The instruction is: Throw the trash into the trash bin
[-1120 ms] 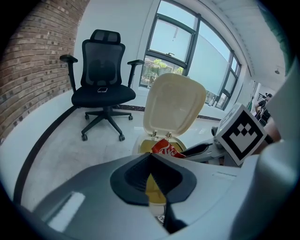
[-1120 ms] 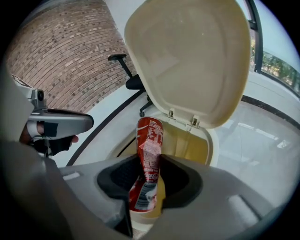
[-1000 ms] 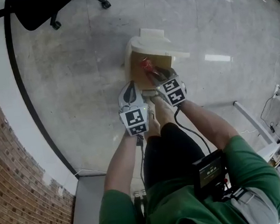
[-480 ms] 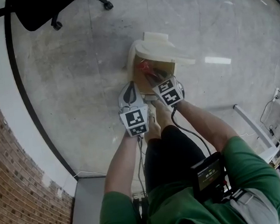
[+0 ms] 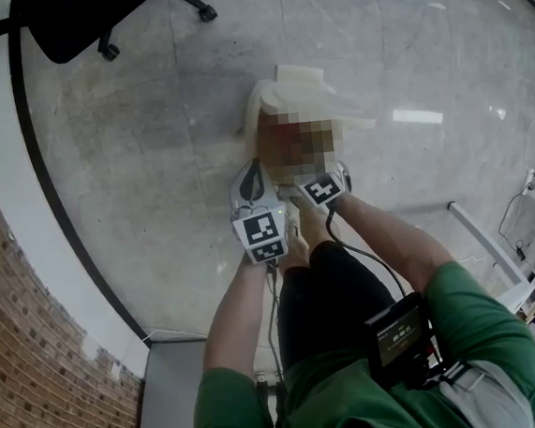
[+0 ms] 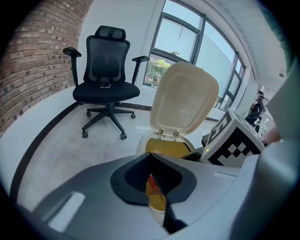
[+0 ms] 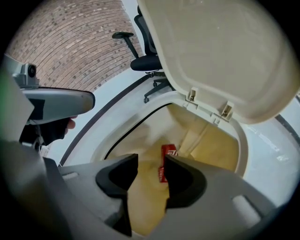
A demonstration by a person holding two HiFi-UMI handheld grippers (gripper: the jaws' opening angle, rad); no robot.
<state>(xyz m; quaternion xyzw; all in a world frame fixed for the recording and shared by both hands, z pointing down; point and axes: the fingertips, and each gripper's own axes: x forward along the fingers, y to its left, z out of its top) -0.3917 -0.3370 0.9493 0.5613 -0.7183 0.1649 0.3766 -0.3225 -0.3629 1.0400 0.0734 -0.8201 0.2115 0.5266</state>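
Observation:
The cream trash bin (image 5: 253,116) stands on the floor with its lid (image 5: 307,87) up. In the right gripper view my right gripper (image 7: 151,176) hangs over the bin's mouth (image 7: 117,136) under the raised lid (image 7: 220,51). Its jaws are opening and nothing is pressed between the pads. A red packet (image 7: 168,151) lies below them on the yellow liner. My left gripper (image 5: 248,178) waits beside the bin's near left edge. Its jaws (image 6: 157,190) stand almost together; a red and yellow sliver shows in the slit, held or beyond I cannot tell.
A black office chair (image 6: 105,75) stands on the grey floor behind the bin, near a brick wall (image 5: 27,354) and a black curved floor line. The person's legs are just behind both grippers. A patch covers the bin's inside in the head view.
My right gripper has pushed farther over the bin's mouth and tipped downward. The left gripper has kept still. The red packet near the right tips is now covered by a patch.

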